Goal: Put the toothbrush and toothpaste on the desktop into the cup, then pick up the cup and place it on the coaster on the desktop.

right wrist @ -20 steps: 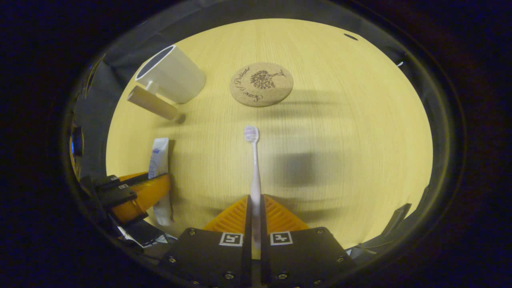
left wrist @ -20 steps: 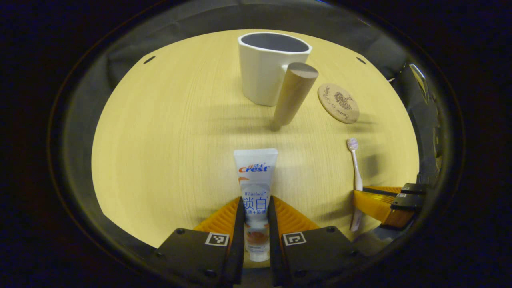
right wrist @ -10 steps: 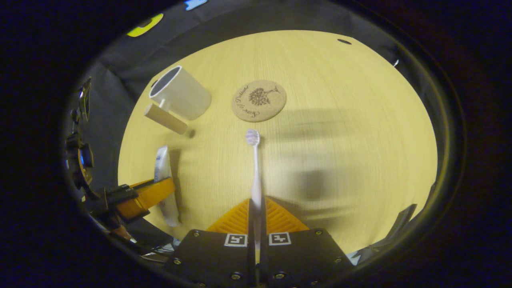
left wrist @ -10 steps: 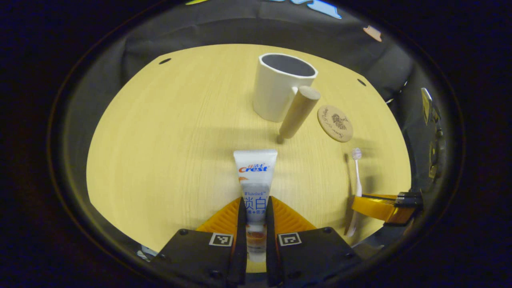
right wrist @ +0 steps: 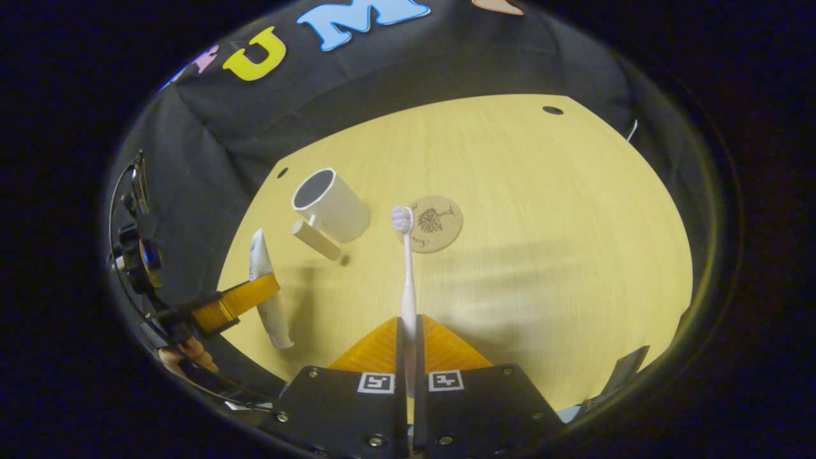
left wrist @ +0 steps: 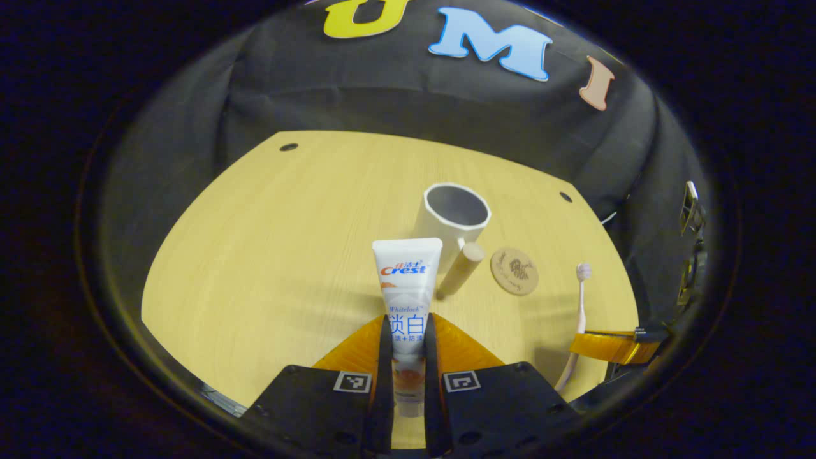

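My left gripper point(left wrist: 405, 328) is shut on a white toothpaste tube point(left wrist: 407, 280), held well above the wooden desktop point(left wrist: 268, 255). My right gripper point(right wrist: 408, 328) is shut on a pale toothbrush point(right wrist: 406, 268), bristles pointing away, also lifted. A white cup point(left wrist: 454, 220) with a wooden peg handle point(left wrist: 460, 269) stands upright and empty near the far middle of the desktop. A round cork coaster point(left wrist: 514, 271) lies just right of the cup. In the right gripper view the cup point(right wrist: 331, 204) sits left of the coaster point(right wrist: 435, 223), and the left gripper point(right wrist: 233, 305) holds the tube point(right wrist: 268, 299) at the left.
The desktop point(right wrist: 542, 210) is bounded by black cloth at the back and sides. Small dark holes point(left wrist: 288, 147) mark its far corners. The right gripper point(left wrist: 612, 344) with the toothbrush point(left wrist: 579, 306) shows at the right edge of the left gripper view. A hand point(right wrist: 188, 354) holds the left gripper.
Both grippers have risen away from the desktop with their loads; the cup and coaster now look smaller and farther, and more of the back wall shows.
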### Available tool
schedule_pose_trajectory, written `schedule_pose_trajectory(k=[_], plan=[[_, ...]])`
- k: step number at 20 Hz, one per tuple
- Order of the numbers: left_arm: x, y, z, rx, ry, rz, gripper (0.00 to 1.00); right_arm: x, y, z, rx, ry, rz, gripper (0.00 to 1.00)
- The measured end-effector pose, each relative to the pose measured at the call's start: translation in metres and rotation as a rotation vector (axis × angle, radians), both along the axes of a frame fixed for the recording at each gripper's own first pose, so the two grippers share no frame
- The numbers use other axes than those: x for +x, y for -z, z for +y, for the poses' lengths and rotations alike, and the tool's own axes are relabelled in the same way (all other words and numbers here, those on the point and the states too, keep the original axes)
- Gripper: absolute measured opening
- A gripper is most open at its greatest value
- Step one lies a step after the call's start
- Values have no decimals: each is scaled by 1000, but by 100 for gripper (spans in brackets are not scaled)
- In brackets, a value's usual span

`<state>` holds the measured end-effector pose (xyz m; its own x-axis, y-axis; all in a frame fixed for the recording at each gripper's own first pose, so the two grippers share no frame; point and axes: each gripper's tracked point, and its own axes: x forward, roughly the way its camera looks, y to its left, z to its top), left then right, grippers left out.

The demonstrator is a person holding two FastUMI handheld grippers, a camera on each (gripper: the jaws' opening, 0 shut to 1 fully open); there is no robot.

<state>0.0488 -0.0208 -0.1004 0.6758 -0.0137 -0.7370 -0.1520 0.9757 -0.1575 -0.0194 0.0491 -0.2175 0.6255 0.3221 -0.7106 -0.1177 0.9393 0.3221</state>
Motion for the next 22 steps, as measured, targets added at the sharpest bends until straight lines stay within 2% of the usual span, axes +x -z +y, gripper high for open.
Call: schedule_pose_trajectory(k=[6, 15, 22], plan=[[54, -60, 13, -4, 4, -191, 27, 2, -33, 4, 23, -30, -135, 5], [97, -121, 14, -49, -2, -411, 27, 11, -60, 18, 54, -45, -271, 5], [146, -146, 0, -107, 37, -553, 27, 16, -78, 26, 60, -17, -299, 5]])
